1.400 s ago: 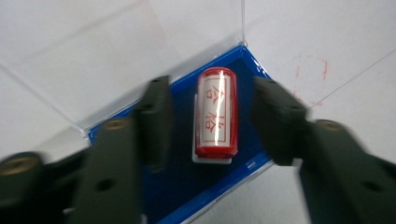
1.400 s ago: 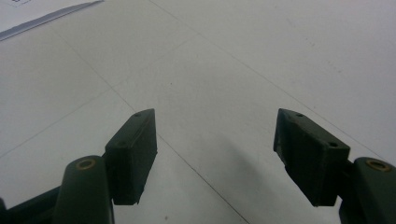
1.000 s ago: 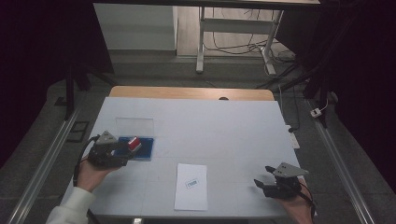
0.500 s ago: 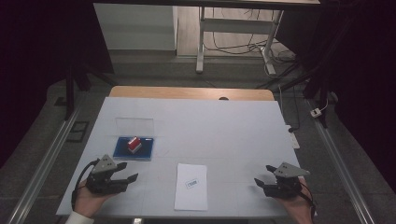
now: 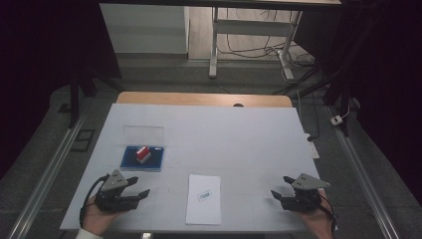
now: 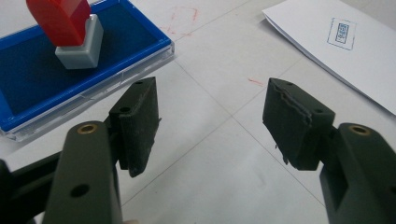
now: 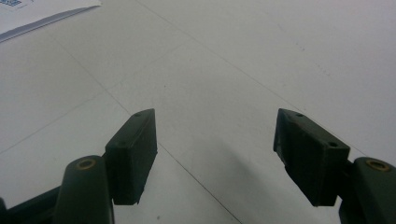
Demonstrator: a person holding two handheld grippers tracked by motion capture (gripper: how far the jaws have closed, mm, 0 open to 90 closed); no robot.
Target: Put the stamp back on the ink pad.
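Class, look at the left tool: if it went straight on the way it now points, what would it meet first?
Probably bare table first, since the left tool points slightly downward. Further along that line lies the paper's edge; the ink pad stays off to one side. Depth is hard to judge.

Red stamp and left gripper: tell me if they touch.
Apart. The left gripper view shows the stamp standing on the blue ink pad, with bare table before the open left gripper.

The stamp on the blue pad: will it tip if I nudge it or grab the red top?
Probably tips easily: the stamp stands upright on a small grey base, with a bulkier red handle above. It looks rigid and light. The ink pad beneath may slide, since its clear tray sits on a smooth table.
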